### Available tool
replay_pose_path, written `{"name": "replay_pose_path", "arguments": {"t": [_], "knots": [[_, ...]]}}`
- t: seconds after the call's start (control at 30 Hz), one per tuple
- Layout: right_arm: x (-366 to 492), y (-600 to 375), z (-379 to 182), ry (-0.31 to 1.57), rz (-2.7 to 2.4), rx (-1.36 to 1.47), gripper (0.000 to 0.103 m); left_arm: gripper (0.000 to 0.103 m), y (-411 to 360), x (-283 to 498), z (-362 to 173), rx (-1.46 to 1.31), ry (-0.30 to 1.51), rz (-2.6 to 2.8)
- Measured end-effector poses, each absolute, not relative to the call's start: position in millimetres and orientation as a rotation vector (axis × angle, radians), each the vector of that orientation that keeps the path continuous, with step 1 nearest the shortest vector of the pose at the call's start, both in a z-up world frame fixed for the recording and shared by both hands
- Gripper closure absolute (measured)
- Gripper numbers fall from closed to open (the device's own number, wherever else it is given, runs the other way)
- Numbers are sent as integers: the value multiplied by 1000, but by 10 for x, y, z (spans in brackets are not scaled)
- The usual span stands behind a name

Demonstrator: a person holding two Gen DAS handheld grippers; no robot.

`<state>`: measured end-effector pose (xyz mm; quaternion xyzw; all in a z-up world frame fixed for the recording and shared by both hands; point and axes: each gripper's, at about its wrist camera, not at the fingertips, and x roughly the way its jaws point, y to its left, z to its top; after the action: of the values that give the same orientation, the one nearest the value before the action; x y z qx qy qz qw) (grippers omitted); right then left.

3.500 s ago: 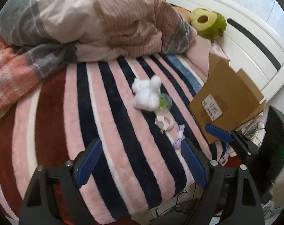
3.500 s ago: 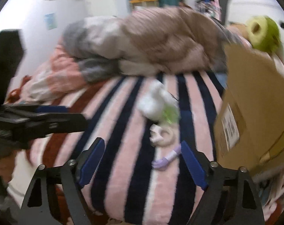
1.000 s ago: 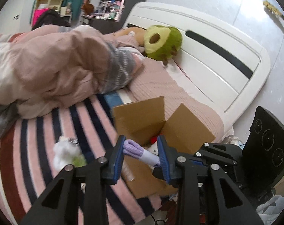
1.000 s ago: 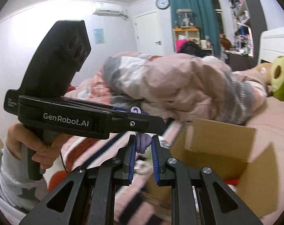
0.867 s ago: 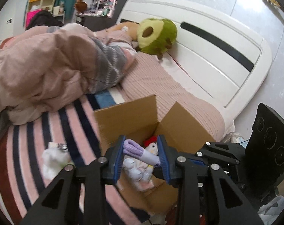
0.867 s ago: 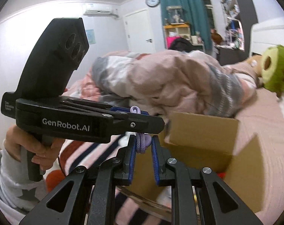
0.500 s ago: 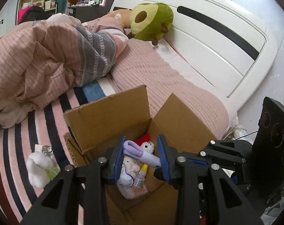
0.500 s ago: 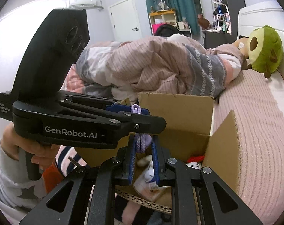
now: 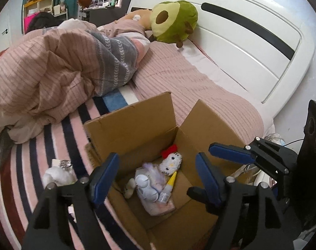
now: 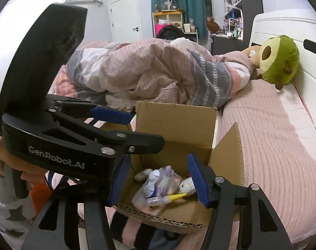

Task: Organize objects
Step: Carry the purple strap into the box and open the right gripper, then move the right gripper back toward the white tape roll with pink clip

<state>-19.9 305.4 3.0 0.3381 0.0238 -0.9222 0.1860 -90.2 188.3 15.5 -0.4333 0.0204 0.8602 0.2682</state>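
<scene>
Release done: both tools now spread wide and empty over the cardboard box [image 9: 137, 123]; half a second ago the two of them pinched the purple cord together. Left tool [image 9: 157, 176] and right tool [image 10: 158, 180] hover above the box opening. I read a purple-ish bundle [image 9: 152, 171] among the box contents as the dropped cord, lying beside the white kitty plush [image 9: 171, 163] and a yellow-tipped tube [image 9: 170, 180], though blur stops me confirming. So one item is filed; the white fluffy toy [image 9: 55, 176] sits outside on the striped blanket [image 9: 53, 145], left of the box, likely next. Left view alone shows that toy and a small glass item touching it. Right view alone shows the left tool's body from the side, my hand [image 10: 3, 164] gripping it, and the box's near corrugated edge. Avocado plush [image 10: 280, 60] rests against the headboard.
</scene>
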Motion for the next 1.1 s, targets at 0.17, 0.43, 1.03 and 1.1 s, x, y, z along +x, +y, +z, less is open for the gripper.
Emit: {"name": "replay_pose_path", "arguments": {"t": [0.17, 0.43, 1.03, 1.1], "knots": [[-175, 2967, 58, 35, -2593, 946, 49, 19, 1662, -821, 234, -1151, 34, 2347], [-96, 2573, 144, 10, -2527, 872, 49, 19, 1125, -644, 338, -1122, 8, 2411], [-218, 1166, -541, 31, -2316, 991, 49, 19, -358, -389, -311, -1226, -115, 2563], [-237, 1143, -678, 27, -2326, 1018, 49, 19, -422, -397, -427, -1241, -146, 2549]]}}
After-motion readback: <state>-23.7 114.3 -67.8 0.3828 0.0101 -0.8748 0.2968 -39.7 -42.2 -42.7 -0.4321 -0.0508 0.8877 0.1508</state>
